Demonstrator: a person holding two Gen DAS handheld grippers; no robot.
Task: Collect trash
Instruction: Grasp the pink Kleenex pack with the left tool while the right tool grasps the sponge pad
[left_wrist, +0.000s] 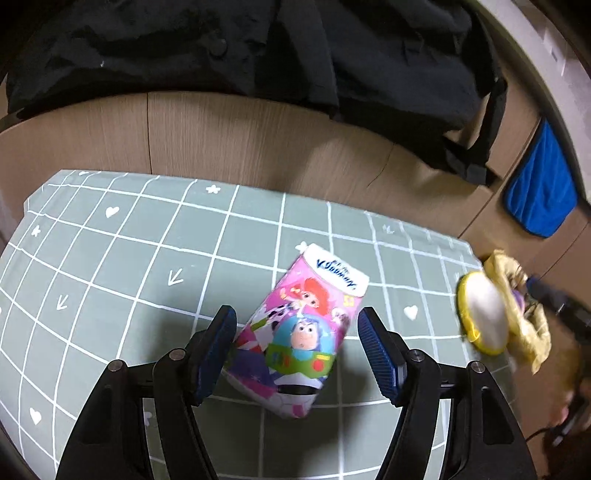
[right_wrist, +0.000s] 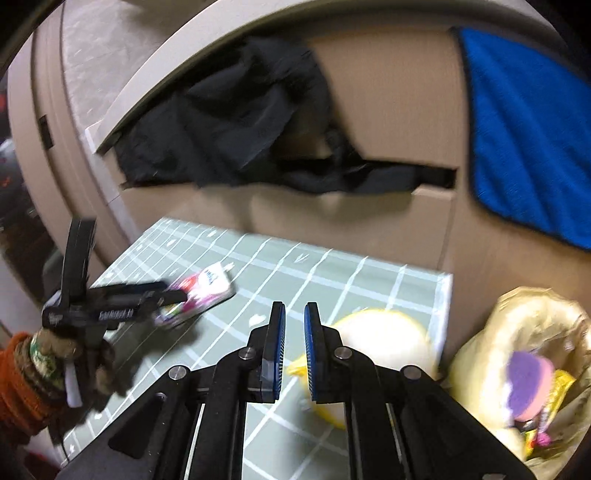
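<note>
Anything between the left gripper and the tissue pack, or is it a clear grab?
Nothing visible in the way. The left gripper is open with the tissue pack lying on the checked mat between its fingers; the pads do not yet press on it. The yellow-rimmed lid sits apart, toward the mat's right edge.

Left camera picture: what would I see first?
The pink cartoon tissue pack, lying on the green checked mat between the open left gripper fingers. At the mat's right edge sits a yellow-rimmed white lid. A bright blue cloth hangs behind.
</note>
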